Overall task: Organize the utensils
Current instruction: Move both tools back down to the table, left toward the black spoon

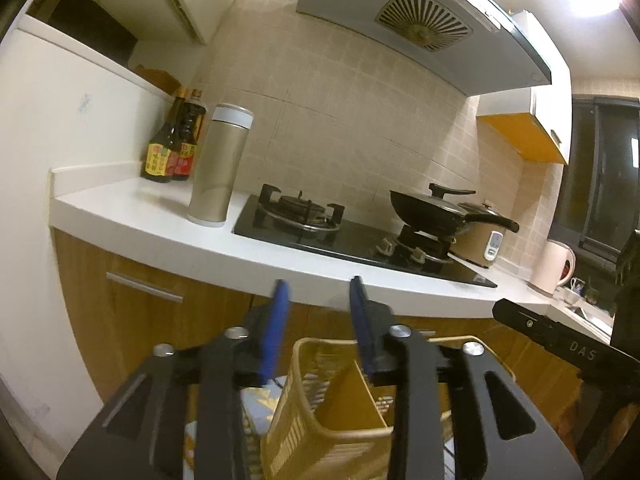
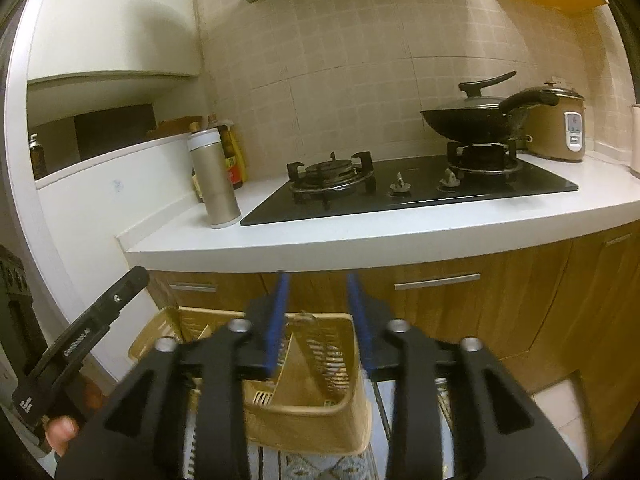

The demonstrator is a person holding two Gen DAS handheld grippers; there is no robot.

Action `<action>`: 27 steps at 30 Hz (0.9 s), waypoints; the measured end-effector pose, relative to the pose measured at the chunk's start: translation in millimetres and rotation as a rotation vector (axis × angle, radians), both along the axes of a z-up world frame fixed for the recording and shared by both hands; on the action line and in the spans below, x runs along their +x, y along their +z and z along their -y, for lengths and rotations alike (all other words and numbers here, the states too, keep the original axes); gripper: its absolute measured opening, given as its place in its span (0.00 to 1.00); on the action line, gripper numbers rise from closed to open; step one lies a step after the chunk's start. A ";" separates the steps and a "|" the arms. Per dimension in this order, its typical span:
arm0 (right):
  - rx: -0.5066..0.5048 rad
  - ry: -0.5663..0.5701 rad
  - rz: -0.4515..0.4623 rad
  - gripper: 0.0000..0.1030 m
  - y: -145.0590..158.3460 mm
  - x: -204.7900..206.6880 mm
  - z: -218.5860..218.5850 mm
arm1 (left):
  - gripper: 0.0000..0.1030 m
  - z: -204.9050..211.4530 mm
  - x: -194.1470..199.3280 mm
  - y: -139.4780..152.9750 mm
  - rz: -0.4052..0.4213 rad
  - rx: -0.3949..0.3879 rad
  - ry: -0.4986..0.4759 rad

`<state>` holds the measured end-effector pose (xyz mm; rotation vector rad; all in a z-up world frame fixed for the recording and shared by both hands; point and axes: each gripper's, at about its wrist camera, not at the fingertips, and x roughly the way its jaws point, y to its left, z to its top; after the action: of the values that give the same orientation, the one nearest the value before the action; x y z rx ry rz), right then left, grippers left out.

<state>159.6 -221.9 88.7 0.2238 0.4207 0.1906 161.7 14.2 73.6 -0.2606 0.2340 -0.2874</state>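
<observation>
I see the white countertop spanning both views, with wooden cabinet fronts under it. Set into it is the black gas hob; a black wok with a glass lid sits on its right burner, and a tan rice cooker stands just beside the wok. At the left end of the counter a gold thermos flask stands upright, with dark sauce bottles behind it.

Below counter level, close under both cameras, is the tan slotted plastic utensil basket, divided into compartments by a slanted partition. Its contents are blurred; I think the visible compartments hold nothing, but I can't be sure.

My left gripper hovers over the basket with its blue fingers spread wide, gripping nothing. My right gripper hangs above the same basket, likewise wide apart with nothing between the pads.
</observation>
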 end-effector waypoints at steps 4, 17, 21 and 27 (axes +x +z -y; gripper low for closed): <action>0.018 -0.006 0.003 0.43 7.7 -18.6 3.6 | 0.35 -9.6 -17.6 7.0 -0.025 0.000 -0.033; -0.047 -0.021 -0.139 0.43 32.1 -69.2 4.4 | 0.41 -34.2 -77.1 42.0 -0.158 0.000 -0.107; -0.067 0.009 -0.235 0.43 21.7 -80.3 1.5 | 0.41 -33.2 -88.3 33.2 -0.252 0.019 -0.164; -0.095 0.038 -0.393 0.43 -3.7 -90.3 -2.4 | 0.41 -17.1 -102.2 7.0 -0.383 0.099 -0.240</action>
<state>69.4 -219.4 85.0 0.1598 0.8227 0.1630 59.5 31.3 80.6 -0.1881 0.6593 -0.4620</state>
